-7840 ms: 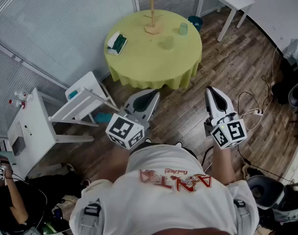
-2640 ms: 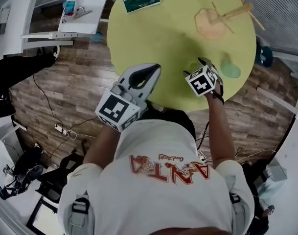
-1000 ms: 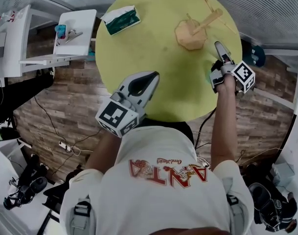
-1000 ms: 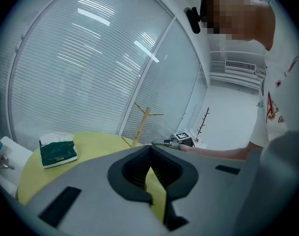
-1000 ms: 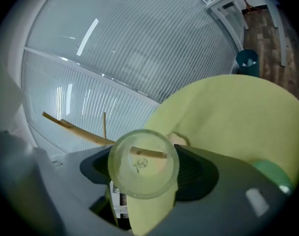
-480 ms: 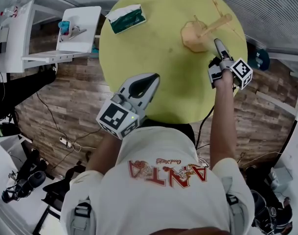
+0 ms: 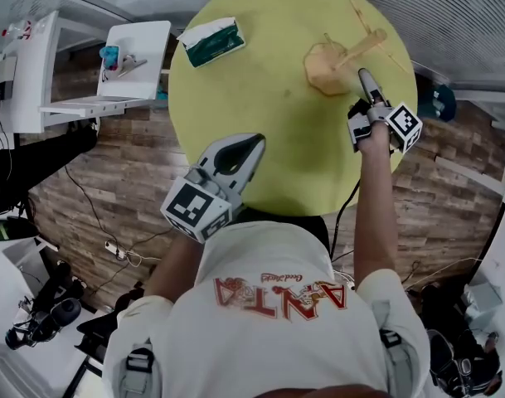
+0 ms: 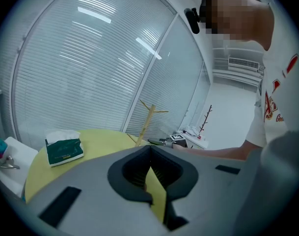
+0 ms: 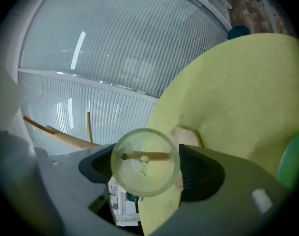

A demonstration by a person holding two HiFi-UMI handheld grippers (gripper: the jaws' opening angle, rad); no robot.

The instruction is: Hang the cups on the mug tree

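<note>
The wooden mug tree [image 7: 327,63] stands at the far right of the round yellow-green table [image 7: 260,81]. My right gripper [image 7: 365,76] reaches in beside its trunk. In the right gripper view that gripper [image 9: 145,162] is shut on a clear cup [image 9: 139,178], seen base-on, with a wooden peg showing through the base. Its jaws have just been opening slightly with the cup between them. In the head view the gripper hides the cup. A green cup's edge [image 9: 296,163] shows at the right. My left gripper [image 7: 258,139] is shut and empty over the table's near edge.
A green tissue box [image 7: 209,41] lies at the table's far left. A white side table [image 7: 111,65] stands on the wooden floor to the left, and a teal bin [image 7: 442,102] to the right. Glass walls with blinds lie behind the table.
My right gripper has moved in from the table's right edge to the tree's trunk. The left gripper has stayed where it was.
</note>
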